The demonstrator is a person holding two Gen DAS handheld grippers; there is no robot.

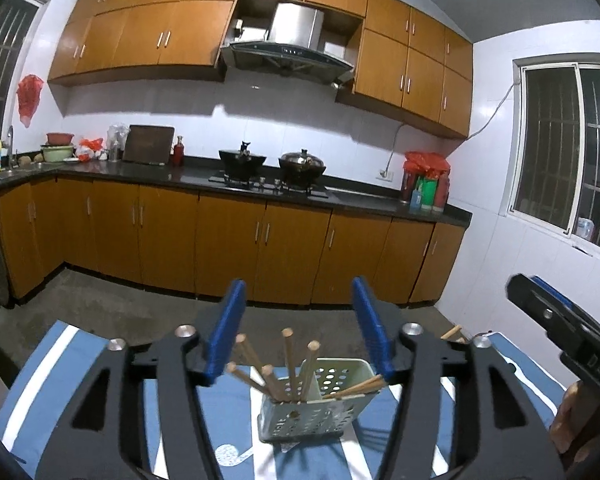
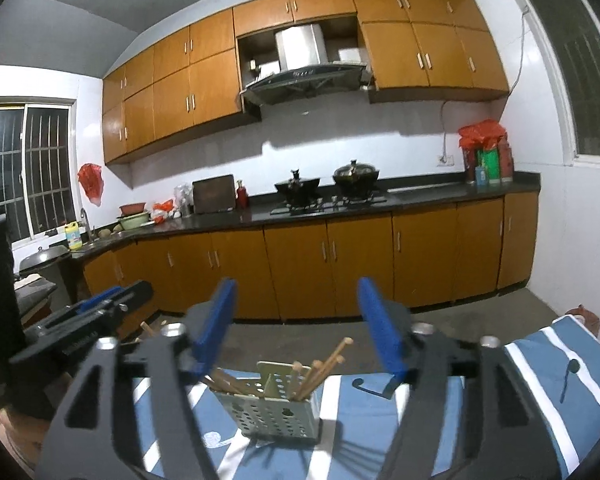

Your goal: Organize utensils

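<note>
A pale green perforated utensil holder [image 1: 316,412] [image 2: 272,412] stands on a blue and white striped cloth [image 1: 60,364] [image 2: 548,364]. Several wooden chopsticks [image 1: 290,360] [image 2: 324,364] stick up out of its compartments, leaning in different directions. My left gripper [image 1: 299,300] is open just above and before the holder, its blue pads on either side of the chopstick tops and touching none. My right gripper [image 2: 297,300] is open too, with nothing between its fingers and the holder below it. Each gripper shows at the edge of the other's view.
Wooden stick ends [image 1: 452,332] [image 2: 148,328] poke up at the table's far edge. A hand [image 1: 568,420] holds the right gripper's body. Beyond the table lie bare concrete floor and a counter [image 1: 204,178] with stove, pots and bottles.
</note>
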